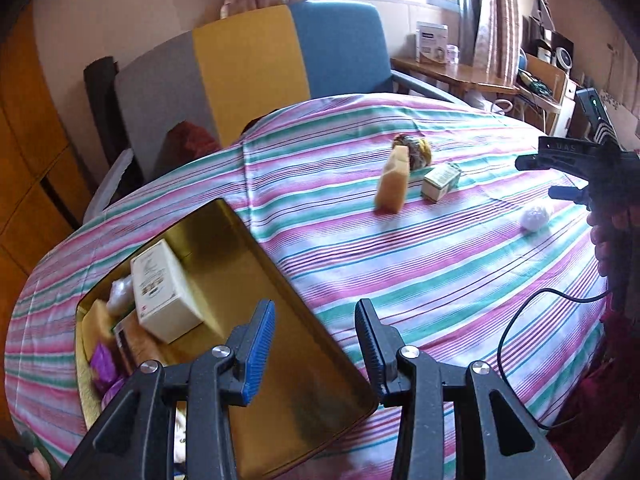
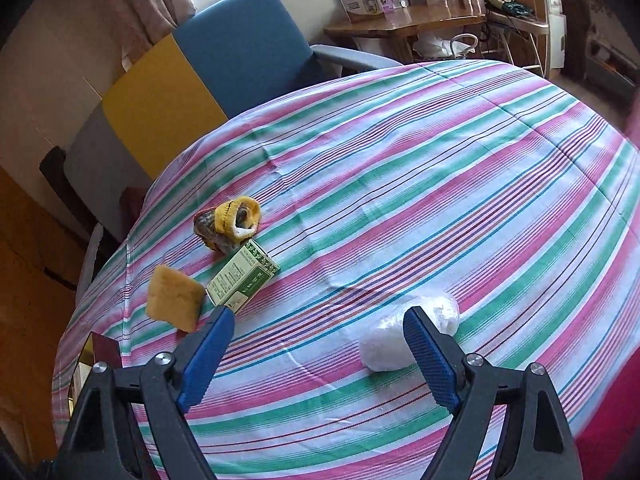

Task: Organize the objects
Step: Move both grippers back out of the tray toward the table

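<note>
Right gripper (image 2: 316, 344) wide open, empty, above white bundle (image 2: 404, 336) mid-counter; left gripper (image 1: 316, 340) open, empty, over gold tin (image 1: 248, 280). Risk: soft bundle squashes, slips out.

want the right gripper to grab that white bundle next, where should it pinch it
Pinch the white bundle across its narrower middle, coming down from above and the near side. It lies as a soft oblong lump on the striped cloth, apart from other things, already near the open right gripper.
</note>
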{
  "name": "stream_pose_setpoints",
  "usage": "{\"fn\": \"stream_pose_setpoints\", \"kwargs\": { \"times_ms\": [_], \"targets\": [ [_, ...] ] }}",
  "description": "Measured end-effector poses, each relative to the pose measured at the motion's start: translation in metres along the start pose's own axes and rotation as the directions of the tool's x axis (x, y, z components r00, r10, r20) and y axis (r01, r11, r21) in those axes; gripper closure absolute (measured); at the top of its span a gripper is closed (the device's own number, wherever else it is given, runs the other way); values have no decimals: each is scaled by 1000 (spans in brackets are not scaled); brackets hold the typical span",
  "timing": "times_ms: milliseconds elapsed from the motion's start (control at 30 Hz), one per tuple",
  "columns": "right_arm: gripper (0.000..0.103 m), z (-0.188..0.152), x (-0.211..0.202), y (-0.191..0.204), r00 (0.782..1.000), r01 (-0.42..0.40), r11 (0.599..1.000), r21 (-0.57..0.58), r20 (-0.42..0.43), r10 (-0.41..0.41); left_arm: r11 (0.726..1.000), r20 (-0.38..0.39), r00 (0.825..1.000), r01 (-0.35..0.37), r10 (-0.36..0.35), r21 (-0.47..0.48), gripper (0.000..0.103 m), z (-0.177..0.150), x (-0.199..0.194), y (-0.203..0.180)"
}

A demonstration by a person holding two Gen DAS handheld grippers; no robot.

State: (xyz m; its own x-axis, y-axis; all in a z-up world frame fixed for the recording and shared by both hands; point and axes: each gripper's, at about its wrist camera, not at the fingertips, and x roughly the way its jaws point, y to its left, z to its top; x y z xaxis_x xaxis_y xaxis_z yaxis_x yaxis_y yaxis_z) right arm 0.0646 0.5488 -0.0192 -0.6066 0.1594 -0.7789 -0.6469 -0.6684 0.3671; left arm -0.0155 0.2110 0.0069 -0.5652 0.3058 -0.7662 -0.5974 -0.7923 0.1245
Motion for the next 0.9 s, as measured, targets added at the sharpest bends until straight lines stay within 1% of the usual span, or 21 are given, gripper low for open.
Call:
{"fn": "stream_pose_setpoints", "kwargs": {
  "times_ms": [233, 467, 633, 733, 900],
  "targets": [
    [16, 1, -2, -1, 1000, -8, 1000, 7, 10, 8, 999, -2, 1000, 26, -26, 39, 62, 14, 11, -17],
    [16, 2, -3, -4, 1000, -20, 1000, 23, 13, 20, 997, -15, 999, 41, -40, 60, 62, 28, 25, -27],
    [16, 2, -3, -7, 999, -30, 999, 37, 19, 30, 996, -26, 998, 66, -65, 63, 62, 39, 35, -33],
    [16, 2, -3, -7, 999, -39, 998, 45, 16, 38, 994, -48, 995, 93, -91, 51, 62, 46, 45, -35],
    [16, 2, -4, -9, 999, -48, 997, 58, 18, 47, 991, -103, 985, 137, -137, -13, 62, 60, 74, -34]
  ]
}}
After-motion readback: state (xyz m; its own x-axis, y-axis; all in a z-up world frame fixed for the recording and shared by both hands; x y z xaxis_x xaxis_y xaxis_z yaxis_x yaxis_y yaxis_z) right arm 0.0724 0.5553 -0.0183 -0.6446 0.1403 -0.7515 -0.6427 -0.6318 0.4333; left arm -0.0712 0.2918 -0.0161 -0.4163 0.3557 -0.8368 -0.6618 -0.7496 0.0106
